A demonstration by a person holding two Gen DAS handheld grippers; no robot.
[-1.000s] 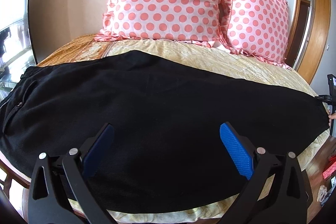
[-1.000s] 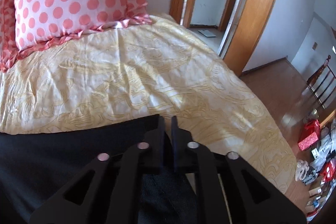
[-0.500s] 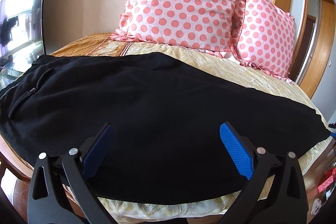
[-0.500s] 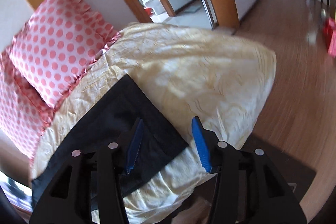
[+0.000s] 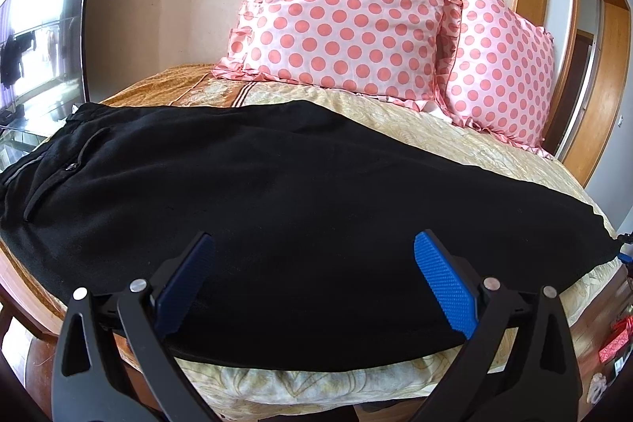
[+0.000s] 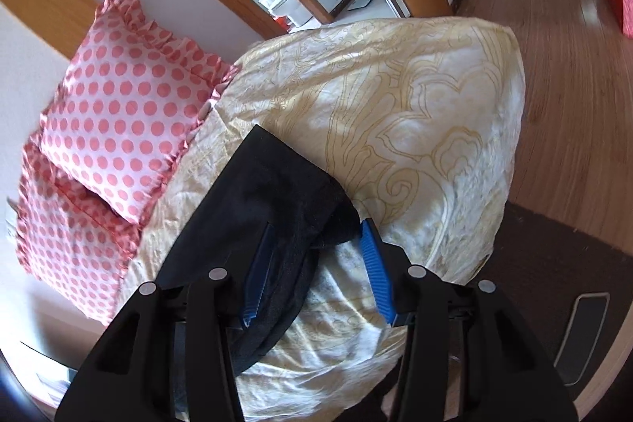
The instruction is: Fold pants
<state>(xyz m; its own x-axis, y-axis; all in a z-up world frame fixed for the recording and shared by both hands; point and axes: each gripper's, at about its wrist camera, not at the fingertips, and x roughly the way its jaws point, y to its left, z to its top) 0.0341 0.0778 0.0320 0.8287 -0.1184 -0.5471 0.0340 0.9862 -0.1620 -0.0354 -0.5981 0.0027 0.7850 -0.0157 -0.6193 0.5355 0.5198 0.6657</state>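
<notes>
Black pants point(image 5: 300, 208) flat across bed point(image 5: 455, 141), hem at 3 o'clock. Left gripper point(image 5: 312, 279) spread wide, empty. Right gripper point(image 6: 316, 263) half-spread, just opened, straddling bunched hem, not pinching. Risk: closing snags bedsheet too; bunched hem skews fold.

a bed point(image 5: 455, 141) with a wrinkled cream-yellow bedspread printed in golden scroll lines carries everything; an orange-brown band with stripes crosses the spread toward 11 o'clock in the left wrist view. a pair of black soft-knit pants point(image 5: 300, 208) lies flat across the spread from 9 o'clock to 3 o'clock, waistband and pocket at the 9 o'clock end and leg hems at the 3 o'clock end, its near edge close to the mattress edge at 6 o'clock. two pink satin pillows with coral polka dots and ruffled edges point(image 5: 348, 10) stand at 12 to 2 o'clock, touching each other. in the right wrist view the hem corner point(image 6: 277, 176) is rumpled.
</notes>
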